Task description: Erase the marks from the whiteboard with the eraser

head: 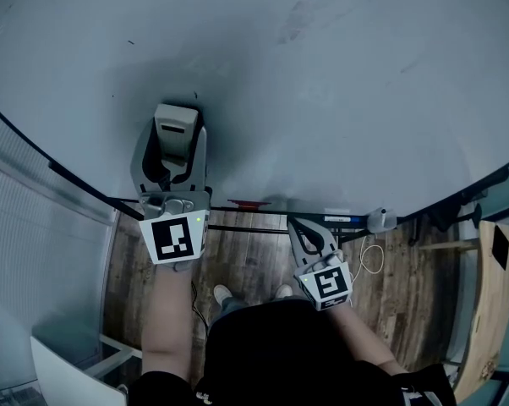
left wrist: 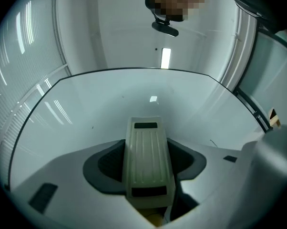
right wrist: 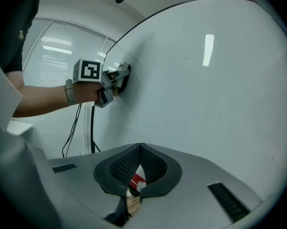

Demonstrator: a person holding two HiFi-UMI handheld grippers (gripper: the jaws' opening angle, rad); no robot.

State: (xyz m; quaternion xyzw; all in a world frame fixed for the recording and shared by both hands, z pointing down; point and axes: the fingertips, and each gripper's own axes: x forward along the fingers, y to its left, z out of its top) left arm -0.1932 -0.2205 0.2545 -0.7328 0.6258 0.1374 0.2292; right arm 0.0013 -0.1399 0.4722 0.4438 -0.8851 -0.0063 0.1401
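The left tool (head: 175, 161) pinches the pale ribbed eraser (left wrist: 148, 151) by its long sides. It holds the eraser flat against the whiteboard (head: 339, 100), at about 10 o'clock from the middle of the head view. The right tool (right wrist: 139, 148) has its tips pressed together and hangs low, at about 5 o'clock in the head view, just before the board's ledge (head: 246, 228).

The print that can be made out is the black-and-white square marker on each tool's cube (head: 173, 238).

The head view alone shows a faint grey smudge (head: 298, 22) at 1 o'clock on the board. It also shows a red thing (head: 248, 202) and a blue pen (head: 347, 219) on the ledge.

The left gripper view alone shows small dark flecks (left wrist: 92, 127) on the board, at 9 o'clock and 3 o'clock of the eraser.

The right gripper view shows the left tool side-on against the board, with black cables (right wrist: 81, 128) hanging at its 6 o'clock. A red-and-white scrap (right wrist: 138, 178) shows through the gap behind its own tips.
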